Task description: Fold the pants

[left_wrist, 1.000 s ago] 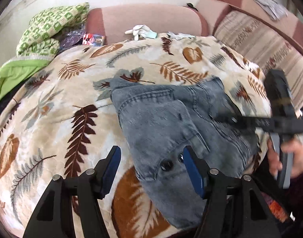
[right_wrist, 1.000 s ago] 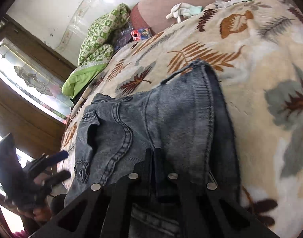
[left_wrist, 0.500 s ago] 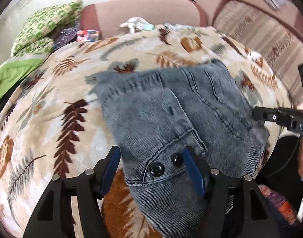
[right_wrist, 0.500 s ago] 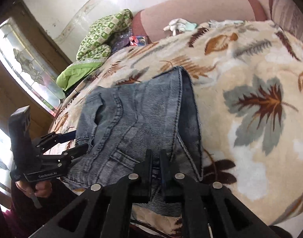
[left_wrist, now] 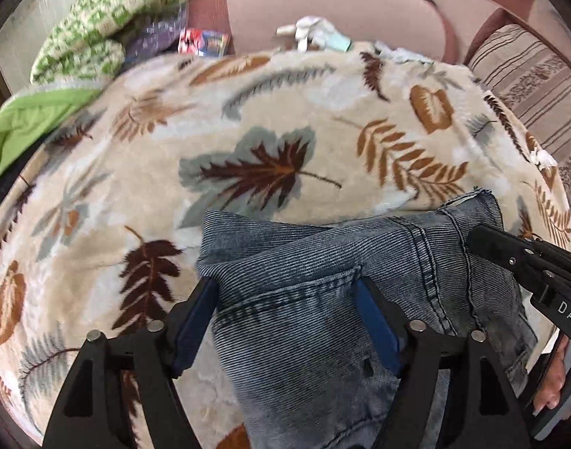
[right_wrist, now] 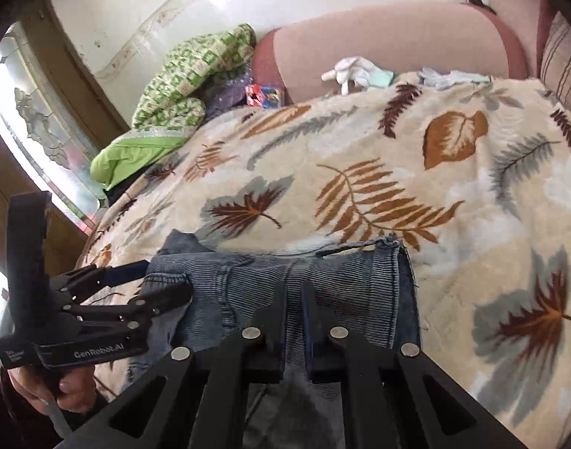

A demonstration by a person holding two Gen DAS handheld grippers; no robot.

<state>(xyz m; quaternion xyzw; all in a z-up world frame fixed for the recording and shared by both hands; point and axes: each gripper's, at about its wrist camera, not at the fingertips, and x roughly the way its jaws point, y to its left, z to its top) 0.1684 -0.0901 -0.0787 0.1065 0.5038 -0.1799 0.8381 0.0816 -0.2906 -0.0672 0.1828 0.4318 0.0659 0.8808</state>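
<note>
The grey-blue denim pants [left_wrist: 323, 299] lie folded at the near edge of the leaf-print blanket [left_wrist: 248, 131]; they also show in the right wrist view [right_wrist: 323, 280]. My left gripper [left_wrist: 285, 295] is open, its blue pads on either side of the denim's near part. It shows from the side in the right wrist view [right_wrist: 154, 288], at the pants' left edge. My right gripper [right_wrist: 295, 292] is shut on a fold of the pants. It enters the left wrist view [left_wrist: 484, 239] from the right, at the pants' right side.
A pink sofa back [left_wrist: 323, 3] rises behind the blanket. A green patterned cloth [left_wrist: 106, 26], a lime cloth [left_wrist: 34, 119], a small colourful packet [left_wrist: 203, 41] and white gloves [left_wrist: 311, 31] lie at the back. A striped cushion [left_wrist: 536, 75] is at right. A window [right_wrist: 31, 142] is at left.
Both grippers have pulled back toward the near edge, and the pants have come with them. The pants now cover less of the blanket. The right gripper stays shut on the denim.
</note>
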